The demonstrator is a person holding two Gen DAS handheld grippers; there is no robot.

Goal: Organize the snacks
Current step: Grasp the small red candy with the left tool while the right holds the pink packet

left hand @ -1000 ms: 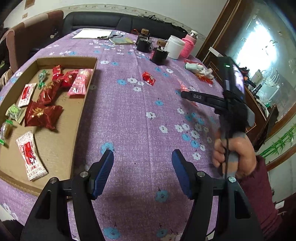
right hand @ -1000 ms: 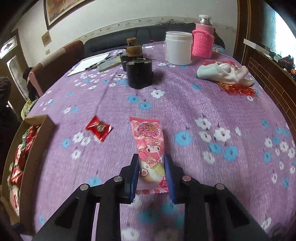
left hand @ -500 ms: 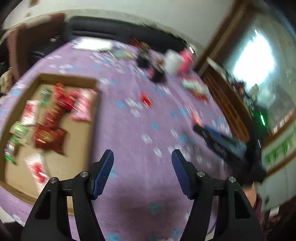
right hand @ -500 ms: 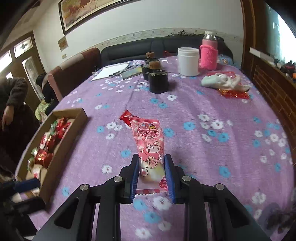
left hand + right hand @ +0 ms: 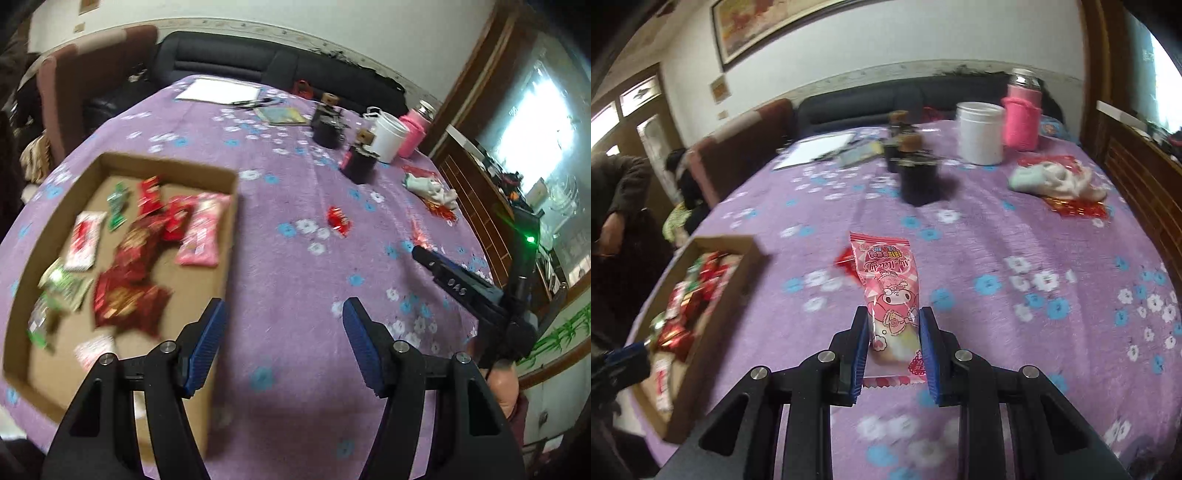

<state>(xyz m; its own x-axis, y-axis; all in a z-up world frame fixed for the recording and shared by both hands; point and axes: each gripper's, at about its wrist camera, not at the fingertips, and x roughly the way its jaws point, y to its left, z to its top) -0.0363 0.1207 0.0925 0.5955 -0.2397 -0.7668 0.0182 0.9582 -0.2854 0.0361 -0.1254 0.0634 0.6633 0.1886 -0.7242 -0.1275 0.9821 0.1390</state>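
Observation:
My right gripper (image 5: 893, 334) is shut on a pink cartoon snack packet (image 5: 888, 286) and holds it in the air above the purple tablecloth. A small red candy (image 5: 338, 220) lies on the cloth; in the right wrist view it (image 5: 845, 259) peeks from behind the packet. The cardboard box (image 5: 221, 236) with several red, pink and green snacks sits at the left; it also shows in the right wrist view (image 5: 733, 275). My left gripper (image 5: 282, 334) is open and empty, just right of the box's near corner. The right gripper shows in the left wrist view (image 5: 419, 253).
Two black jars (image 5: 360, 164), a white tub (image 5: 389, 138) and a pink-sleeved bottle (image 5: 417, 133) stand at the back. A white cloth (image 5: 1054, 181) on red foil lies at the right. Paper (image 5: 221, 92) lies far back. A person (image 5: 617, 206) stands at the left.
My right gripper has lifted the pink packet off the cloth and carried it left, toward the box. My left gripper has swung about and stayed open.

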